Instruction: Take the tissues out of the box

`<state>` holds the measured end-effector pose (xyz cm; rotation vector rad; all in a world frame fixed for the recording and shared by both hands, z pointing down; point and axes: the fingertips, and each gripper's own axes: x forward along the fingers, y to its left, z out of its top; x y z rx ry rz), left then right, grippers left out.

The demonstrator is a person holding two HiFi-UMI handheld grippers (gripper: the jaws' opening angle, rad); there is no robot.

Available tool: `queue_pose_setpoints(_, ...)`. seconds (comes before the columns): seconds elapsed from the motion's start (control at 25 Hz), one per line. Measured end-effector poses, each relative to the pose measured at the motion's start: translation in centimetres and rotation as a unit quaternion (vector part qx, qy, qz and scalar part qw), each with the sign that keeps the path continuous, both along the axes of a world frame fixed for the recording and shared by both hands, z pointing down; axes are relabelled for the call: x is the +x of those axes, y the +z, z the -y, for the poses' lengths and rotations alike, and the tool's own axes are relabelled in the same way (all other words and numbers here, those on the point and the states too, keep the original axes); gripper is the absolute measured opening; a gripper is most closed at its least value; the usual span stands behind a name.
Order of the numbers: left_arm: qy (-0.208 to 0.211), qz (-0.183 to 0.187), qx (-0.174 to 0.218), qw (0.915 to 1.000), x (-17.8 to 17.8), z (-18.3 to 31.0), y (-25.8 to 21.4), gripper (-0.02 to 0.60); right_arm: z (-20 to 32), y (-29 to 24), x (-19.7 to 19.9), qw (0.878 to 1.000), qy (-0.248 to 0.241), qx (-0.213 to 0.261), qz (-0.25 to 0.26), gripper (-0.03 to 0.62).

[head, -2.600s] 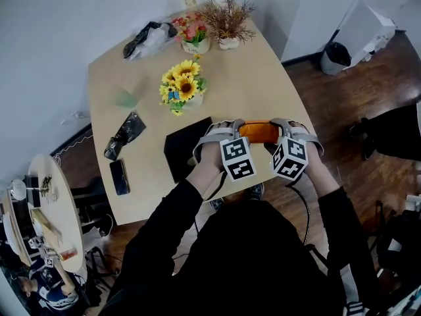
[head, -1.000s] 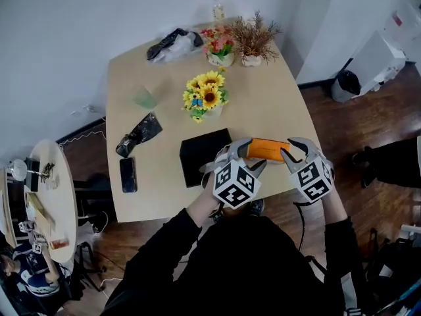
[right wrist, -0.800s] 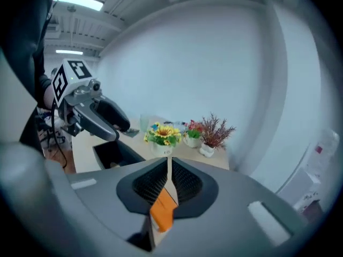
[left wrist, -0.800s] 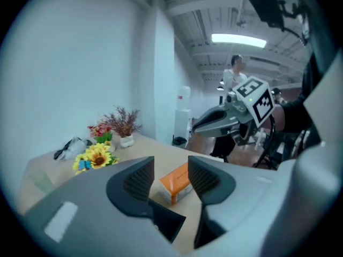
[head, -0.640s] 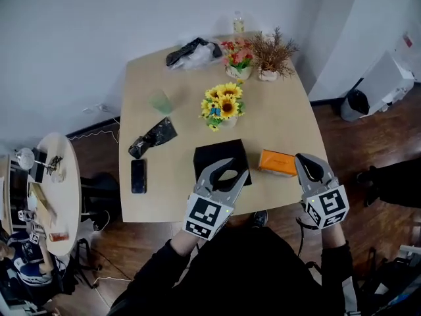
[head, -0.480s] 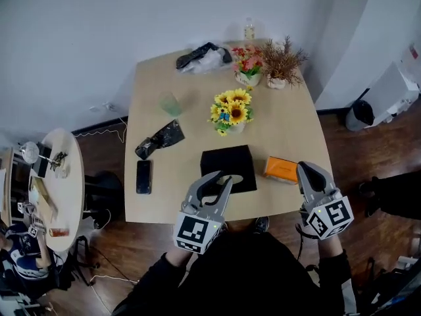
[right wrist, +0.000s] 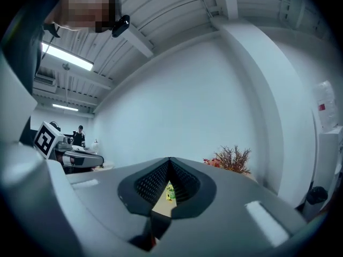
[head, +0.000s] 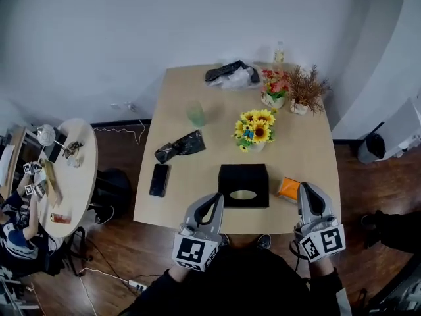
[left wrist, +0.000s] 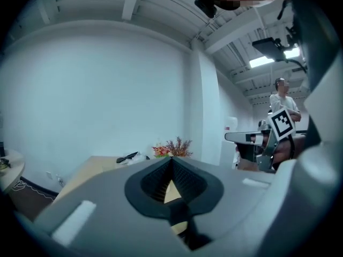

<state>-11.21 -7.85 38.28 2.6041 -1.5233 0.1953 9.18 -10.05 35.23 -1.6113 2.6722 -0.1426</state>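
"Black tissue box (head: 243, 175); where does it sit against your fingers?"

"Going left to right: a dark phone (head: 158, 180) lies well off to the left of my left gripper (head: 218, 199); that gripper hangs over the near edge of the table (head: 302, 150), and the left gripper view shows its jaws pressed together with nothing between them; the box lies flat just ahead and to the right of those fingertips, its oval slot (head: 243, 195) facing up; I see no tissue standing out of the slot; an orange pack (head: 288, 188) lies just beside the box, between it and my right gripper (head: 307, 189); the right jaws are also closed tight on nothing."

"So which step are you on?"

"By my reading, the approach; neither gripper touches the box, and both are empty; whether the orange pack holds tissues I cannot tell."

"And the next move?"

"I would part one pair of jaws a little, carry them forward until the fingertips hang over the slot, dip in and pinch the top sheet, then draw straight up; the other gripper should press on the box's rim; a light box will likely ride up with the tissue otherwise."
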Motion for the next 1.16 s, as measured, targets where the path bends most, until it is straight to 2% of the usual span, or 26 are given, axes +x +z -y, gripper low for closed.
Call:
queue_pose_setpoints(0.28, 0.002, 0.009, 0.002, 1.0, 0.2, -0.3, 0.3, -0.02, -0.6, 0.4, -2.1, 0.999, -0.021, 0.01, -0.033, 0.0)
queue_pose_setpoints(1.16, 0.019, 0.015, -0.002, 0.9997, 1.2, -0.3, 0.7, -0.02, -0.9, 1.1, -0.3, 0.999, 0.009, 0.003, -0.047, 0.0)
